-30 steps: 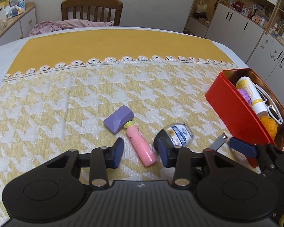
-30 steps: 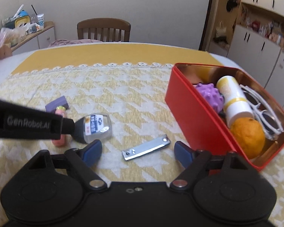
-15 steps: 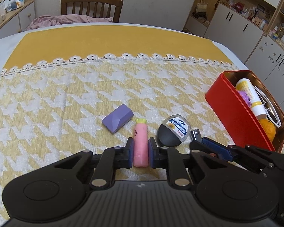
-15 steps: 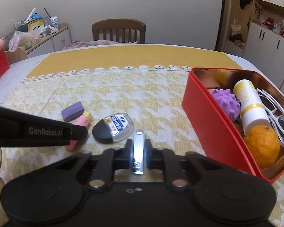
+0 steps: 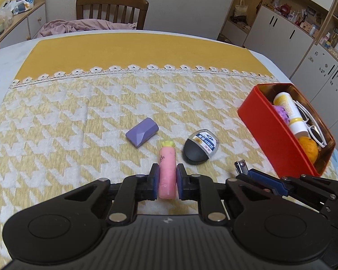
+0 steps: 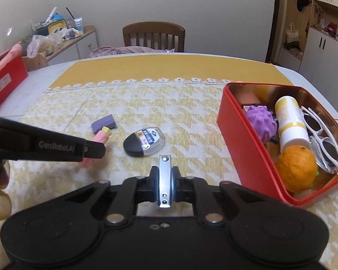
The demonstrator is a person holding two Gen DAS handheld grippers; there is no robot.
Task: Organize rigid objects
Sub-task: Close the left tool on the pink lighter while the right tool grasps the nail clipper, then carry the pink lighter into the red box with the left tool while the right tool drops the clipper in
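Note:
My left gripper is shut on a pink tube with a yellow cap, its blue pads pressing both sides. My right gripper is shut on a silver nail clipper that stands lengthwise between the pads. In the left wrist view the right gripper shows at lower right with the nail clipper's tip sticking out. A purple block and a black-and-clear oval case lie on the yellow houndstooth cloth ahead. The red tin stands to the right.
The red tin holds a purple spiky ball, a white-and-yellow bottle, white sunglasses and an orange. A wooden chair stands at the table's far side. A red box sits at far left.
Both grippers closed: the left on the pink tube, the right on the nail clipper. Both then lifted a little, and the clipper left the cloth.

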